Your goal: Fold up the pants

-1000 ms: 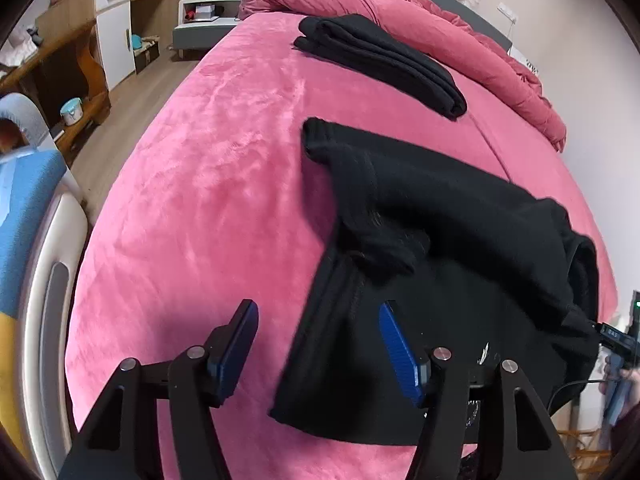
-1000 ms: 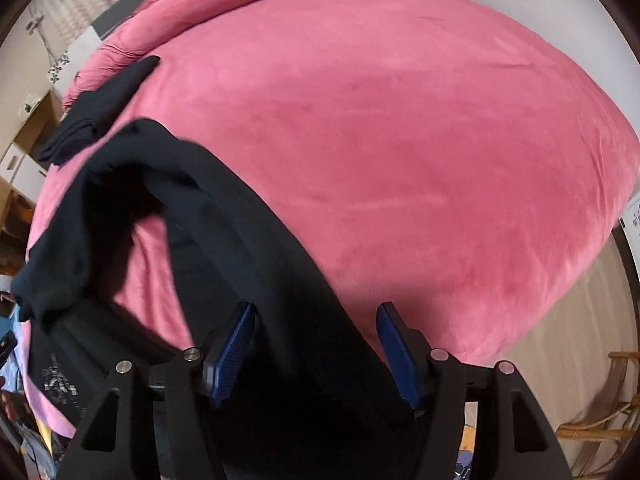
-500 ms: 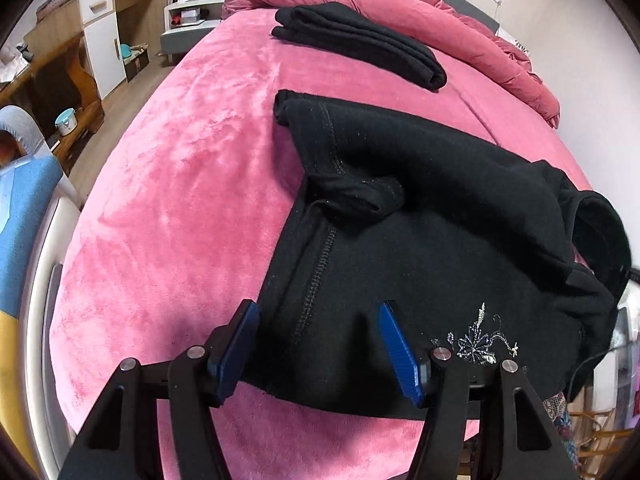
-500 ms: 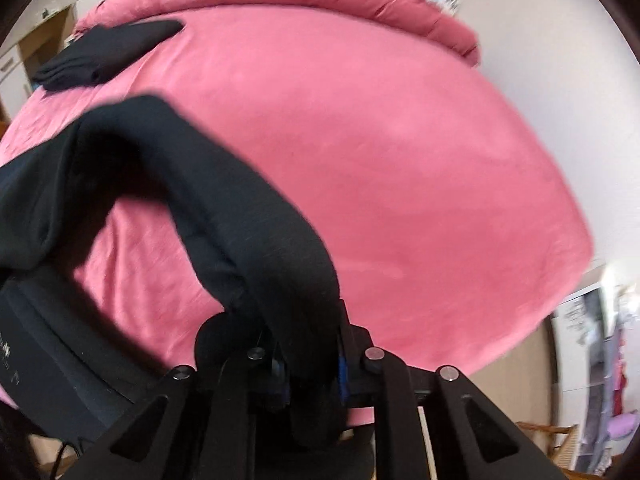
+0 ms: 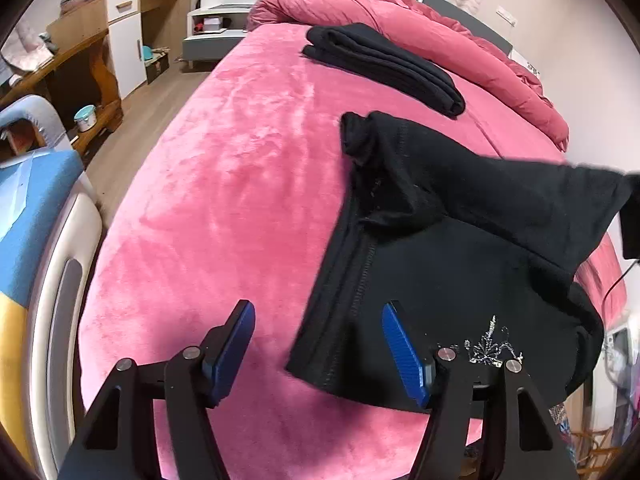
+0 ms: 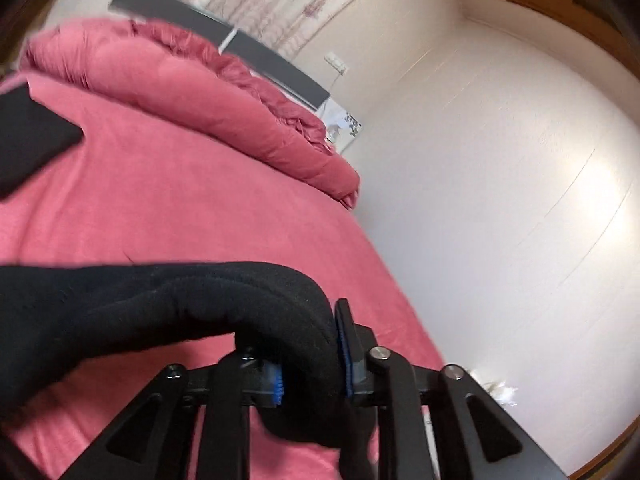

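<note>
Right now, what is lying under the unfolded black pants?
Under the black pants only the pink bed cover shows. Whatever lies beneath their middle is covered. One leg is lifted, clamped in the right gripper.

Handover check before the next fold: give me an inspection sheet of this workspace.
Surface: pink bed cover, bare on its left half.
Job's things: black pants spread near the bed's front edge, one leg lifted off it.
Clutter: folded black pants; rolled pink duvet at the headboard.
Grippers: left gripper open, empty, over the pants' edge; right gripper gripping the lifted leg, jaws opening.
Cables: thin black cable at the right edge.
Surroundings: wooden desk, nightstand, white wall.
</note>
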`<state>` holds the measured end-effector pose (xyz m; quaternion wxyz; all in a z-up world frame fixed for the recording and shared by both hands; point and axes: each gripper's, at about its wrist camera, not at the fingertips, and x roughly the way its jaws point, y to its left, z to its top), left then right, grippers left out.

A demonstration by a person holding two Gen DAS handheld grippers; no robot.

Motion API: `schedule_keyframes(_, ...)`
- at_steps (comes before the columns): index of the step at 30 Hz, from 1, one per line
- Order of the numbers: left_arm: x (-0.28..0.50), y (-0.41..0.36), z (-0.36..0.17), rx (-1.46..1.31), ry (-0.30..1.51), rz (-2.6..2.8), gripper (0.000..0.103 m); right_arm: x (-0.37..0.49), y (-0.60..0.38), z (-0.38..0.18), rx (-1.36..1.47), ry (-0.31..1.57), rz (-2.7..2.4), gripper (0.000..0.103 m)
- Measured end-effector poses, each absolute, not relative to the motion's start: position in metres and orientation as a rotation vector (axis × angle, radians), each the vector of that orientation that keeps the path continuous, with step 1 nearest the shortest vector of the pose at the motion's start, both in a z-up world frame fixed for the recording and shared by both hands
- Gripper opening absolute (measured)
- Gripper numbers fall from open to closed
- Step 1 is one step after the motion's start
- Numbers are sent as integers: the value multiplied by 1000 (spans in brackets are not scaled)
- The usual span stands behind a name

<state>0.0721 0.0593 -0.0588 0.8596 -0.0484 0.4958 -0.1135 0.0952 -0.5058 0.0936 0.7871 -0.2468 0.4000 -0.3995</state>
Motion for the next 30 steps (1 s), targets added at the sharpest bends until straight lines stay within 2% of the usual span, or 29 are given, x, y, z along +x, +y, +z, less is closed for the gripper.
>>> schedule_keyframes(1, 72, 61, -58, -98, 1039, -236, 67, 104, -515, 71, -548, 945, -881, 37)
schedule_keyframes(5, 73, 65, -57, -59, 1032, -242, 67, 94, -541, 5, -404, 1166, -810, 38)
schedule_keyframes(7, 78, 64, -58, -47, 1035, -267, 67, 73, -542, -18, -337, 1208, -752, 41)
schedule_keyframes(10, 85, 58, -55, -14, 1023, -306, 68, 47, -535, -32, -253, 1224, -668, 42)
schedule_keyframes(12, 90, 50, -54, 16, 1014, -335, 77, 36, -524, -27, -201, 1203, -621, 42)
schedule_keyframes(18, 109, 28, -73, 78, 1062, -379, 77, 23, -476, 4, -23, 1061, -378, 47)
schedule_keyframes(20, 114, 27, -82, 58, 1107, -396, 73, 31, -445, 16, -18, 1020, -263, 51)
schedule_keyframes(22, 113, 26, -86, 48, 1123, -414, 61, 51, -412, 21, -21, 1007, -138, 52)
schedule_keyframes(24, 110, 23, -93, 74, 1155, -414, 42, 71, -376, 23, -25, 1002, -38, 52)
schedule_keyframes(30, 94, 28, -100, 45, 1132, -472, 25, 149, -254, 7, -127, 1041, 231, 55)
